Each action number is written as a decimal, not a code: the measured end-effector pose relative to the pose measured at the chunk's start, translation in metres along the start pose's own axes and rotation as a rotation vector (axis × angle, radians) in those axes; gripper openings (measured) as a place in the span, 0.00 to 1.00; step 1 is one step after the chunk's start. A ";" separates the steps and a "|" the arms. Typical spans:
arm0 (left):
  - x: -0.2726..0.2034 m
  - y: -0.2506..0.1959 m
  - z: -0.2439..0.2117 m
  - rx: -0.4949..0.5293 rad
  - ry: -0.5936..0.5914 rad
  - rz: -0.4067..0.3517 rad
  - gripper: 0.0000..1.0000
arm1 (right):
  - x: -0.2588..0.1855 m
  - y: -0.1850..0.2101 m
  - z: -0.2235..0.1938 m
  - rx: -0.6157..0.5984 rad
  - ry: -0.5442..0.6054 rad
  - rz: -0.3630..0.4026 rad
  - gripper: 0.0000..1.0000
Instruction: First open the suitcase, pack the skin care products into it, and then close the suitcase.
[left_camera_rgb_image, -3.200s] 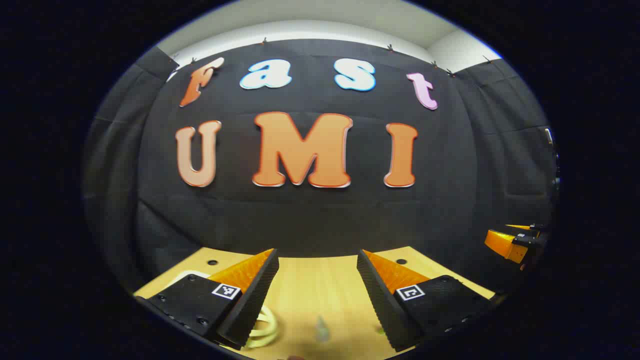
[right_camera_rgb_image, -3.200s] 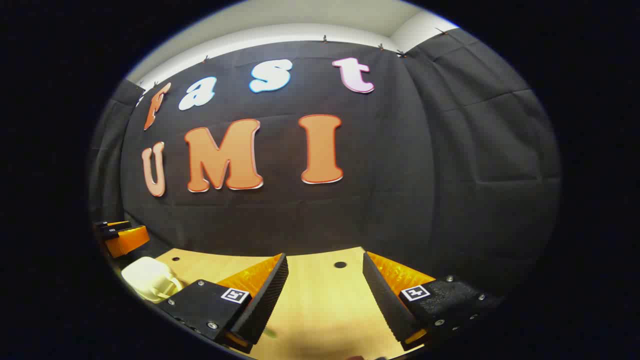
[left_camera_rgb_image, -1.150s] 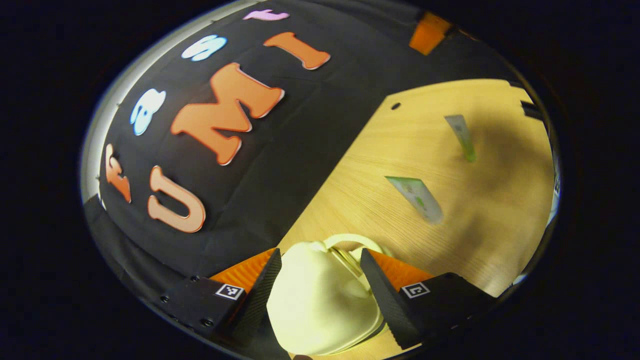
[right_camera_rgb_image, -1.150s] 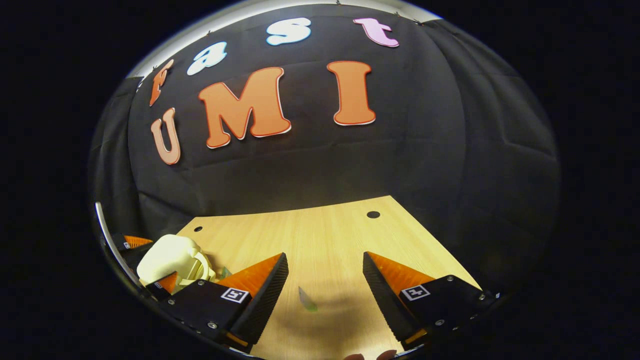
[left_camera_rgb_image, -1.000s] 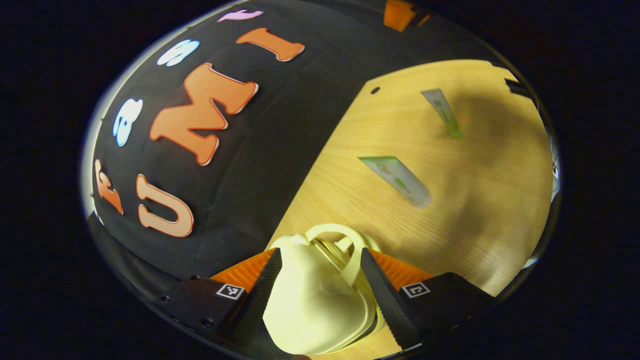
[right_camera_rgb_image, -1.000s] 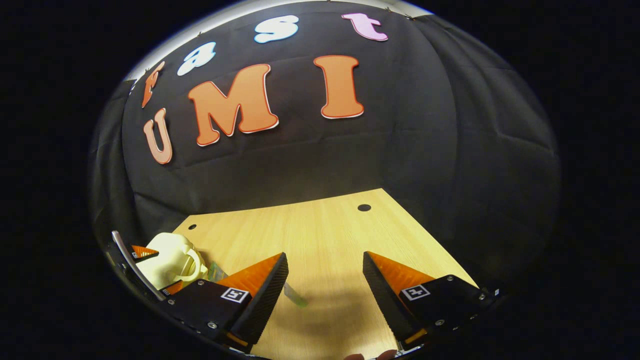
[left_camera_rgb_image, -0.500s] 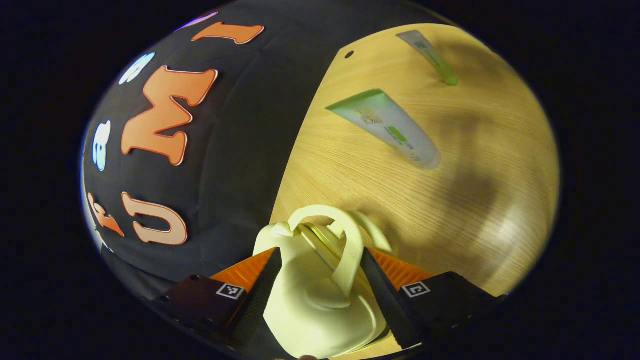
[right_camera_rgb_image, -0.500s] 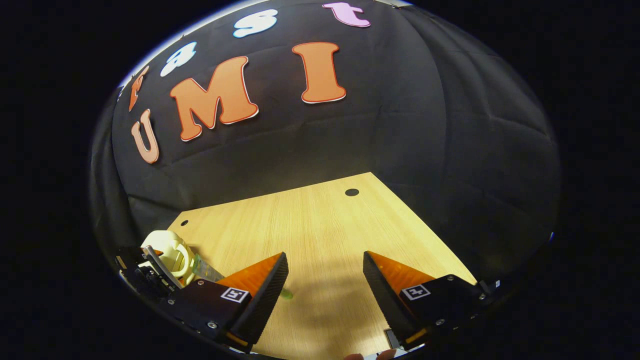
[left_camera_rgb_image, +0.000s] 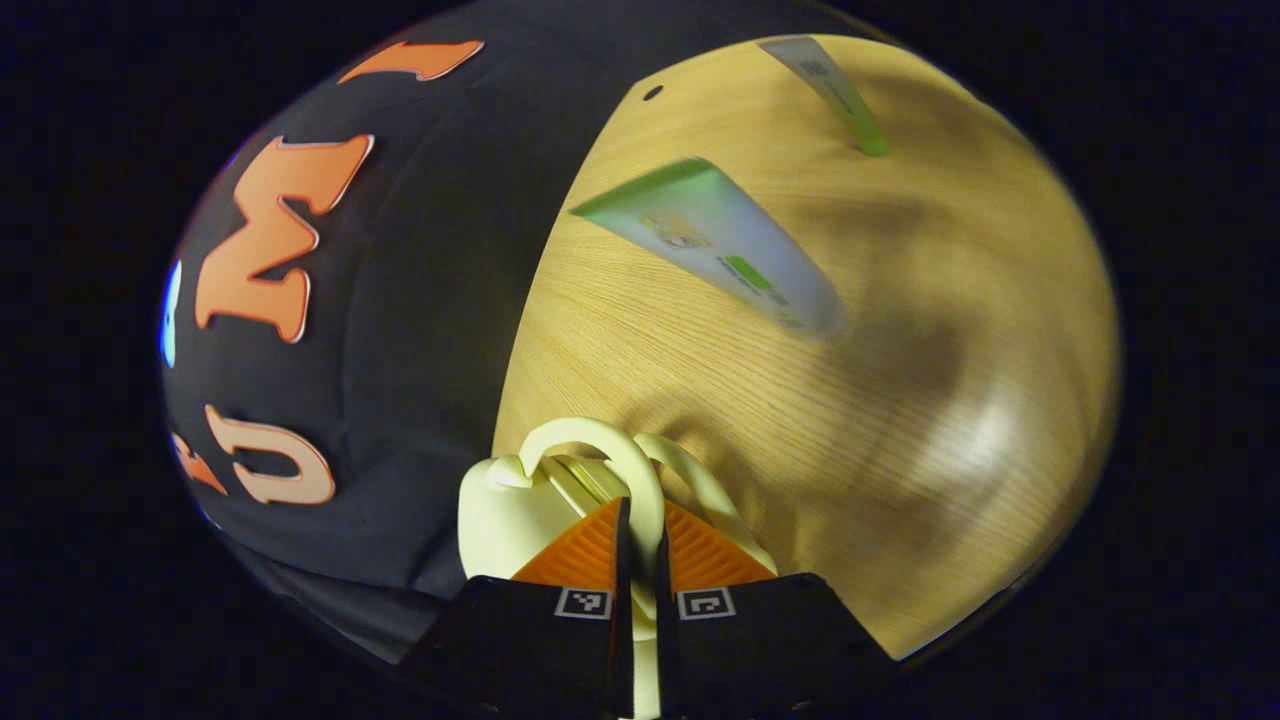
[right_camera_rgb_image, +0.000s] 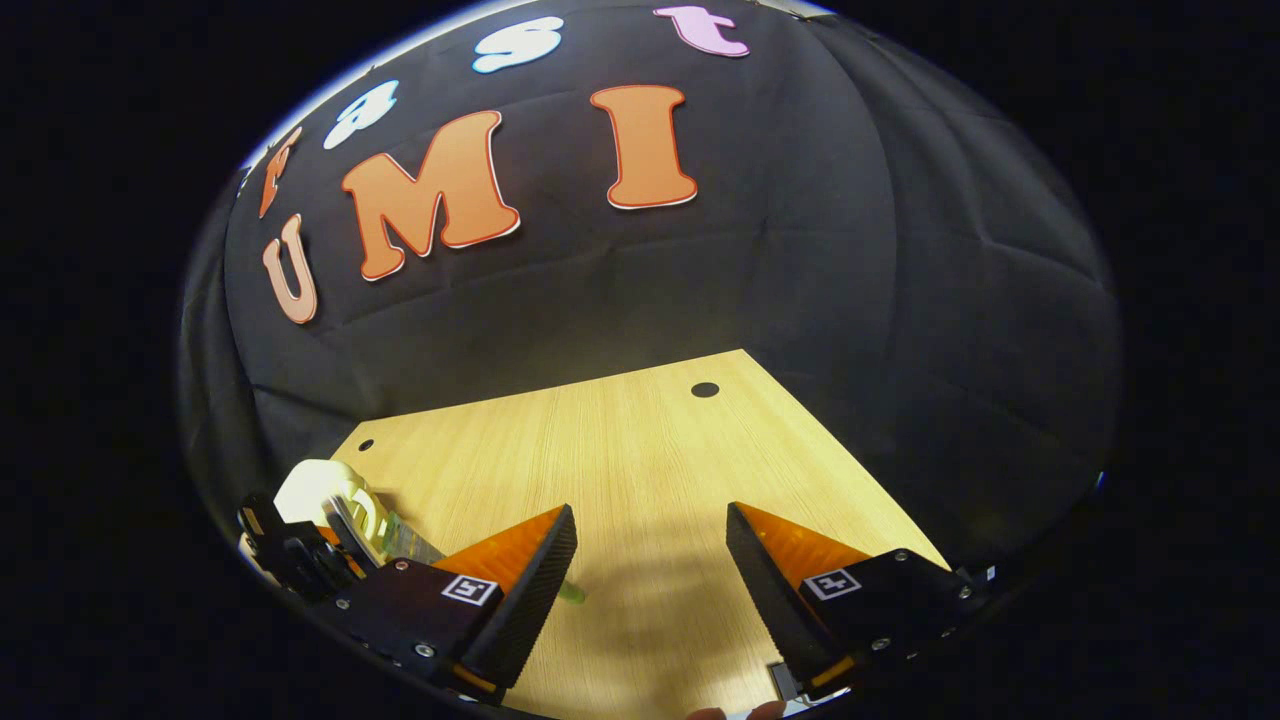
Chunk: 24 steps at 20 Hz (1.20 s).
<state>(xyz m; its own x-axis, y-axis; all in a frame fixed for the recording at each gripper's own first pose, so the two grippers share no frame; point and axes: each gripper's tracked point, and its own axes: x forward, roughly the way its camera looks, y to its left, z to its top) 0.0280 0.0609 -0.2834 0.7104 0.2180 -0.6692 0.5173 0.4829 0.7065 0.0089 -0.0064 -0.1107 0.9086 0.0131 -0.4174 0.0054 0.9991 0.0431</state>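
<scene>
A small cream suitcase (left_camera_rgb_image: 497, 507) stands at the table's edge by the black cloth, in the left gripper view. My left gripper (left_camera_rgb_image: 637, 512) is shut on one loop of its handle (left_camera_rgb_image: 598, 441); a second loop (left_camera_rgb_image: 700, 480) lies just right of the fingers. Beyond it lie a wide white-and-green tube (left_camera_rgb_image: 720, 250) and a thin tube with a green cap (left_camera_rgb_image: 835, 90). In the right gripper view my right gripper (right_camera_rgb_image: 650, 525) hangs open over bare wood, holding nothing. The suitcase (right_camera_rgb_image: 315, 485) and the left gripper (right_camera_rgb_image: 300, 555) sit at its far left, with a tube (right_camera_rgb_image: 405, 540) beside them.
The wooden table (right_camera_rgb_image: 620, 450) has a small round hole (right_camera_rgb_image: 705, 389) near its far right corner and another (right_camera_rgb_image: 365, 445) at the far left. Black cloth closes the back and sides. The suitcase stands close to the table's left edge.
My left gripper closed from wide open around the suitcase body to shut on its handle, and the view tilted further. The right gripper stayed open and barely moved.
</scene>
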 end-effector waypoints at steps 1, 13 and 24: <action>-0.005 0.003 0.002 -0.080 -0.005 -0.026 0.10 | 0.001 0.002 0.000 -0.004 -0.001 0.000 0.95; -0.056 0.108 -0.012 -0.629 -0.203 -0.196 0.09 | 0.000 0.096 0.013 -0.009 -0.031 0.063 0.96; -0.073 0.256 -0.199 -0.938 -0.228 -0.114 0.08 | -0.006 0.207 0.026 0.009 -0.070 0.092 0.95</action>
<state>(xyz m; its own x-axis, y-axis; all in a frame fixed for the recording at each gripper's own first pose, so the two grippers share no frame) 0.0137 0.3375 -0.0996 0.8058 0.0061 -0.5922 0.0685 0.9923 0.1033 0.0152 0.1996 -0.0758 0.9324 0.1018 -0.3467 -0.0760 0.9933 0.0870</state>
